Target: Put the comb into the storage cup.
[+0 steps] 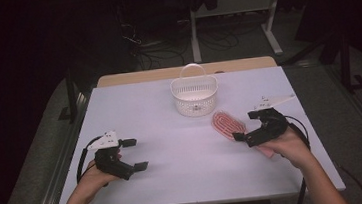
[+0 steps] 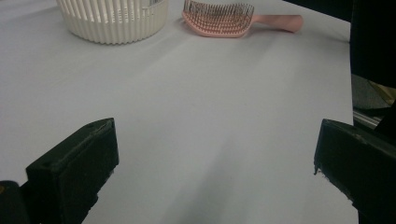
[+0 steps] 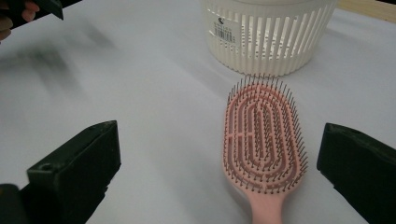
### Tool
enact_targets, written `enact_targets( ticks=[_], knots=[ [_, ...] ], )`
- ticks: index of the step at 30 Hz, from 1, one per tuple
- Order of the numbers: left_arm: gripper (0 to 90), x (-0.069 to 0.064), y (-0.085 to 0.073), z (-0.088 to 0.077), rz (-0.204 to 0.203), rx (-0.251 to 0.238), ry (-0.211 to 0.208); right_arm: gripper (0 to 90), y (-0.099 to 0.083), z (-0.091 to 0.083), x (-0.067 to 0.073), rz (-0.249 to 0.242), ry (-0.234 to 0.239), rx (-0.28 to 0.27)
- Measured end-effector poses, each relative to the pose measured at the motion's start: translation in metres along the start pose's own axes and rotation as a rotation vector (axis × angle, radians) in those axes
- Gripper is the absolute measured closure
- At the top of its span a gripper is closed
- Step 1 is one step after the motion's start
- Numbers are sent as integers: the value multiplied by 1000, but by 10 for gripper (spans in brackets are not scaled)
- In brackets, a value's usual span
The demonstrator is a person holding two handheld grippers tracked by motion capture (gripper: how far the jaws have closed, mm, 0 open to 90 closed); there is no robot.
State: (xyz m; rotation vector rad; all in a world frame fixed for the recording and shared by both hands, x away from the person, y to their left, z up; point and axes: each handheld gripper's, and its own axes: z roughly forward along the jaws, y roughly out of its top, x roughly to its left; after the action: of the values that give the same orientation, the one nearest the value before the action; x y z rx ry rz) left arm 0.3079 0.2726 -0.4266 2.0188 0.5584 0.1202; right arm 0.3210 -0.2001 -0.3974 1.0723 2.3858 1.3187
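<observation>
Black jaws of the right gripper stand wide apart, one to each side of the pink oval plastic hairbrush, clamped on nothing. Brush lies flat on the white table, bristles up, handle toward the person, head just in front of the white slatted plastic basket and slightly to its right; brush and basket close but apart. Judgement: the straddling pose is set up for a pinch across the brush near the neck, the basket behind it being the likely destination. Bristles-up placement leaves the smooth sides free for the pads.

Left gripper is held well to the left of the basket and nearer the person, jaws likewise spread, holding nothing; it looks parked clear of the right hand's work.
</observation>
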Motion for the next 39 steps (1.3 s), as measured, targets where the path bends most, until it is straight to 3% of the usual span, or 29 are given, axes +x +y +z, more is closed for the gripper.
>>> enact_targets(
  ticks=[17,39],
  knots=[
    [0,0,0,-1,-2,-3,1,0,17,8,-9,-13,-12,14],
    [0,1,0,-2,-2,-6,13,0,37,7,-24,3,-33,-14]
  ],
)
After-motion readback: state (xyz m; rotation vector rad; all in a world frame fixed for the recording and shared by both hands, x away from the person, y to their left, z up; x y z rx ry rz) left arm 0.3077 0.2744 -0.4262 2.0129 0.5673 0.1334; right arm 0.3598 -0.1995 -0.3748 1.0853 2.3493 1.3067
